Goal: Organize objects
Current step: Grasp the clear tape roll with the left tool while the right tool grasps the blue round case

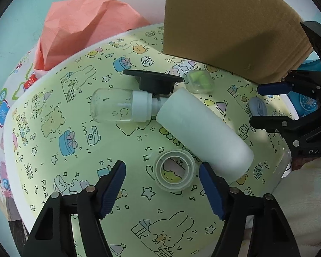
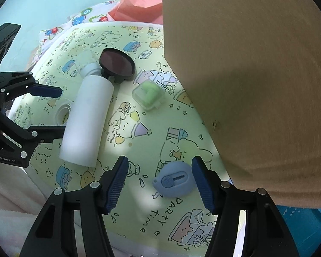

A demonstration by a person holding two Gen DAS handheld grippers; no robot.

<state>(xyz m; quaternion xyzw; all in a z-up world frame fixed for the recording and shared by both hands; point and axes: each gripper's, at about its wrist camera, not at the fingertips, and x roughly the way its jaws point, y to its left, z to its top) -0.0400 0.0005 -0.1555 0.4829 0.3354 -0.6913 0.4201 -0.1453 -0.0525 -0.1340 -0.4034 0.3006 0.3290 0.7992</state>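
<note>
Both tools are spread wide and hold nothing: left tool [image 1: 162,185] sits around the tape roll [image 1: 175,172], right tool [image 2: 159,184] around the blue cutter [image 2: 173,179].

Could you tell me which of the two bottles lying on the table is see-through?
The small clear bottle with the white pump collar; the larger white bottle beside it is opaque.

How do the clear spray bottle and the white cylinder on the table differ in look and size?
The clear spray bottle is see-through glass or plastic with a white pump collar; the white cylinder is opaque and plain. The spray bottle is shorter and slimmer; the cylinder is longer and thicker. Both lie on their sides on the patterned table cover, meeting end to end.
</note>
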